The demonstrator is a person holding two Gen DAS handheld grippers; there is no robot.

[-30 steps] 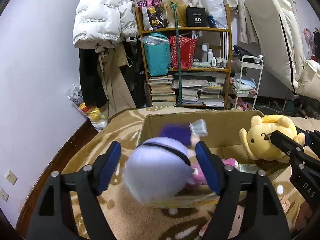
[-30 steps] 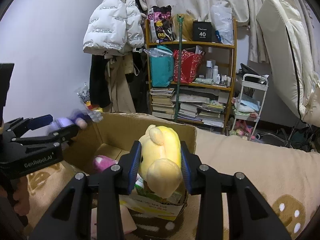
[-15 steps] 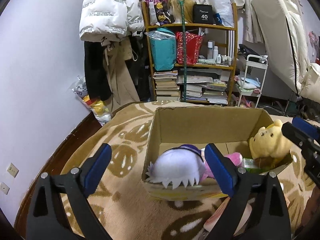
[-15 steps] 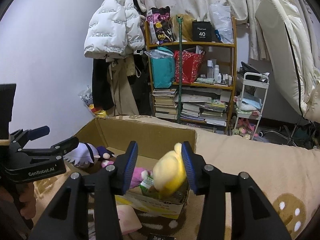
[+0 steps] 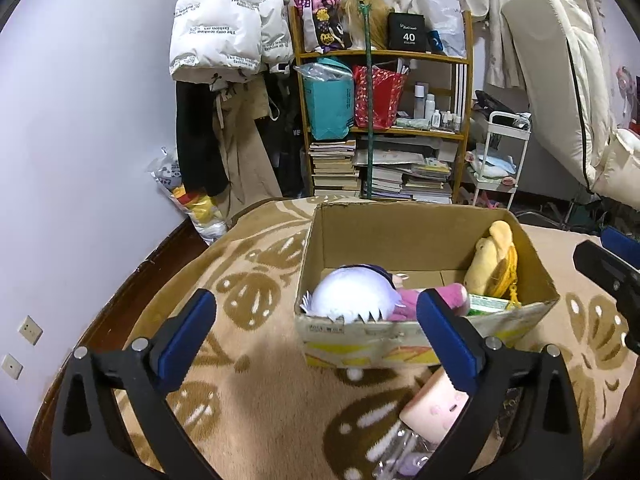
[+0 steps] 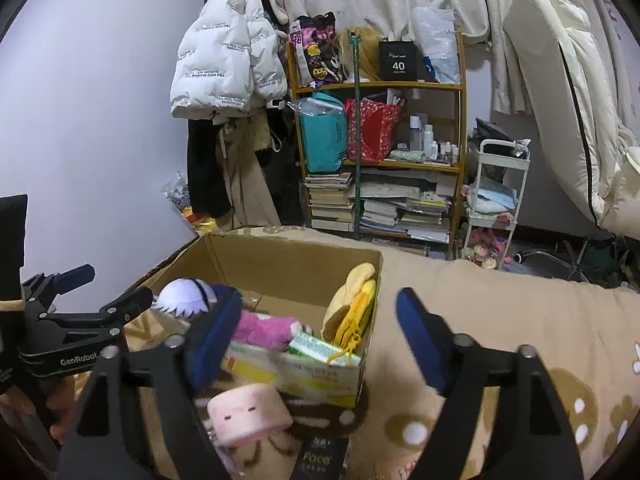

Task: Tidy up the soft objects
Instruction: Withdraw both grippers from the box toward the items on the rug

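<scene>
Brown cardboard box contains white-haired plush, pink plush and yellow plush; blanket is beige with brown leaf pattern.

Both tongs, the left tongs and the right tongs, are black angular plastic frames with silver screws behind blue rubber-padded fingers, the left one lettered "GenRobot.AI" in white.

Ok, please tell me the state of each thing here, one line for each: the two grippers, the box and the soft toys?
Left gripper: open, empty, jaws just opened.
Right gripper: open, empty, jaws just opened.
Cardboard box: open on top, on the blanket.
White-haired doll: lying inside the box.
Yellow plush: inside, leaning on the box wall.
Pink plush: lying inside the box.
Pink block toy: outside the box, on the blanket.
</scene>
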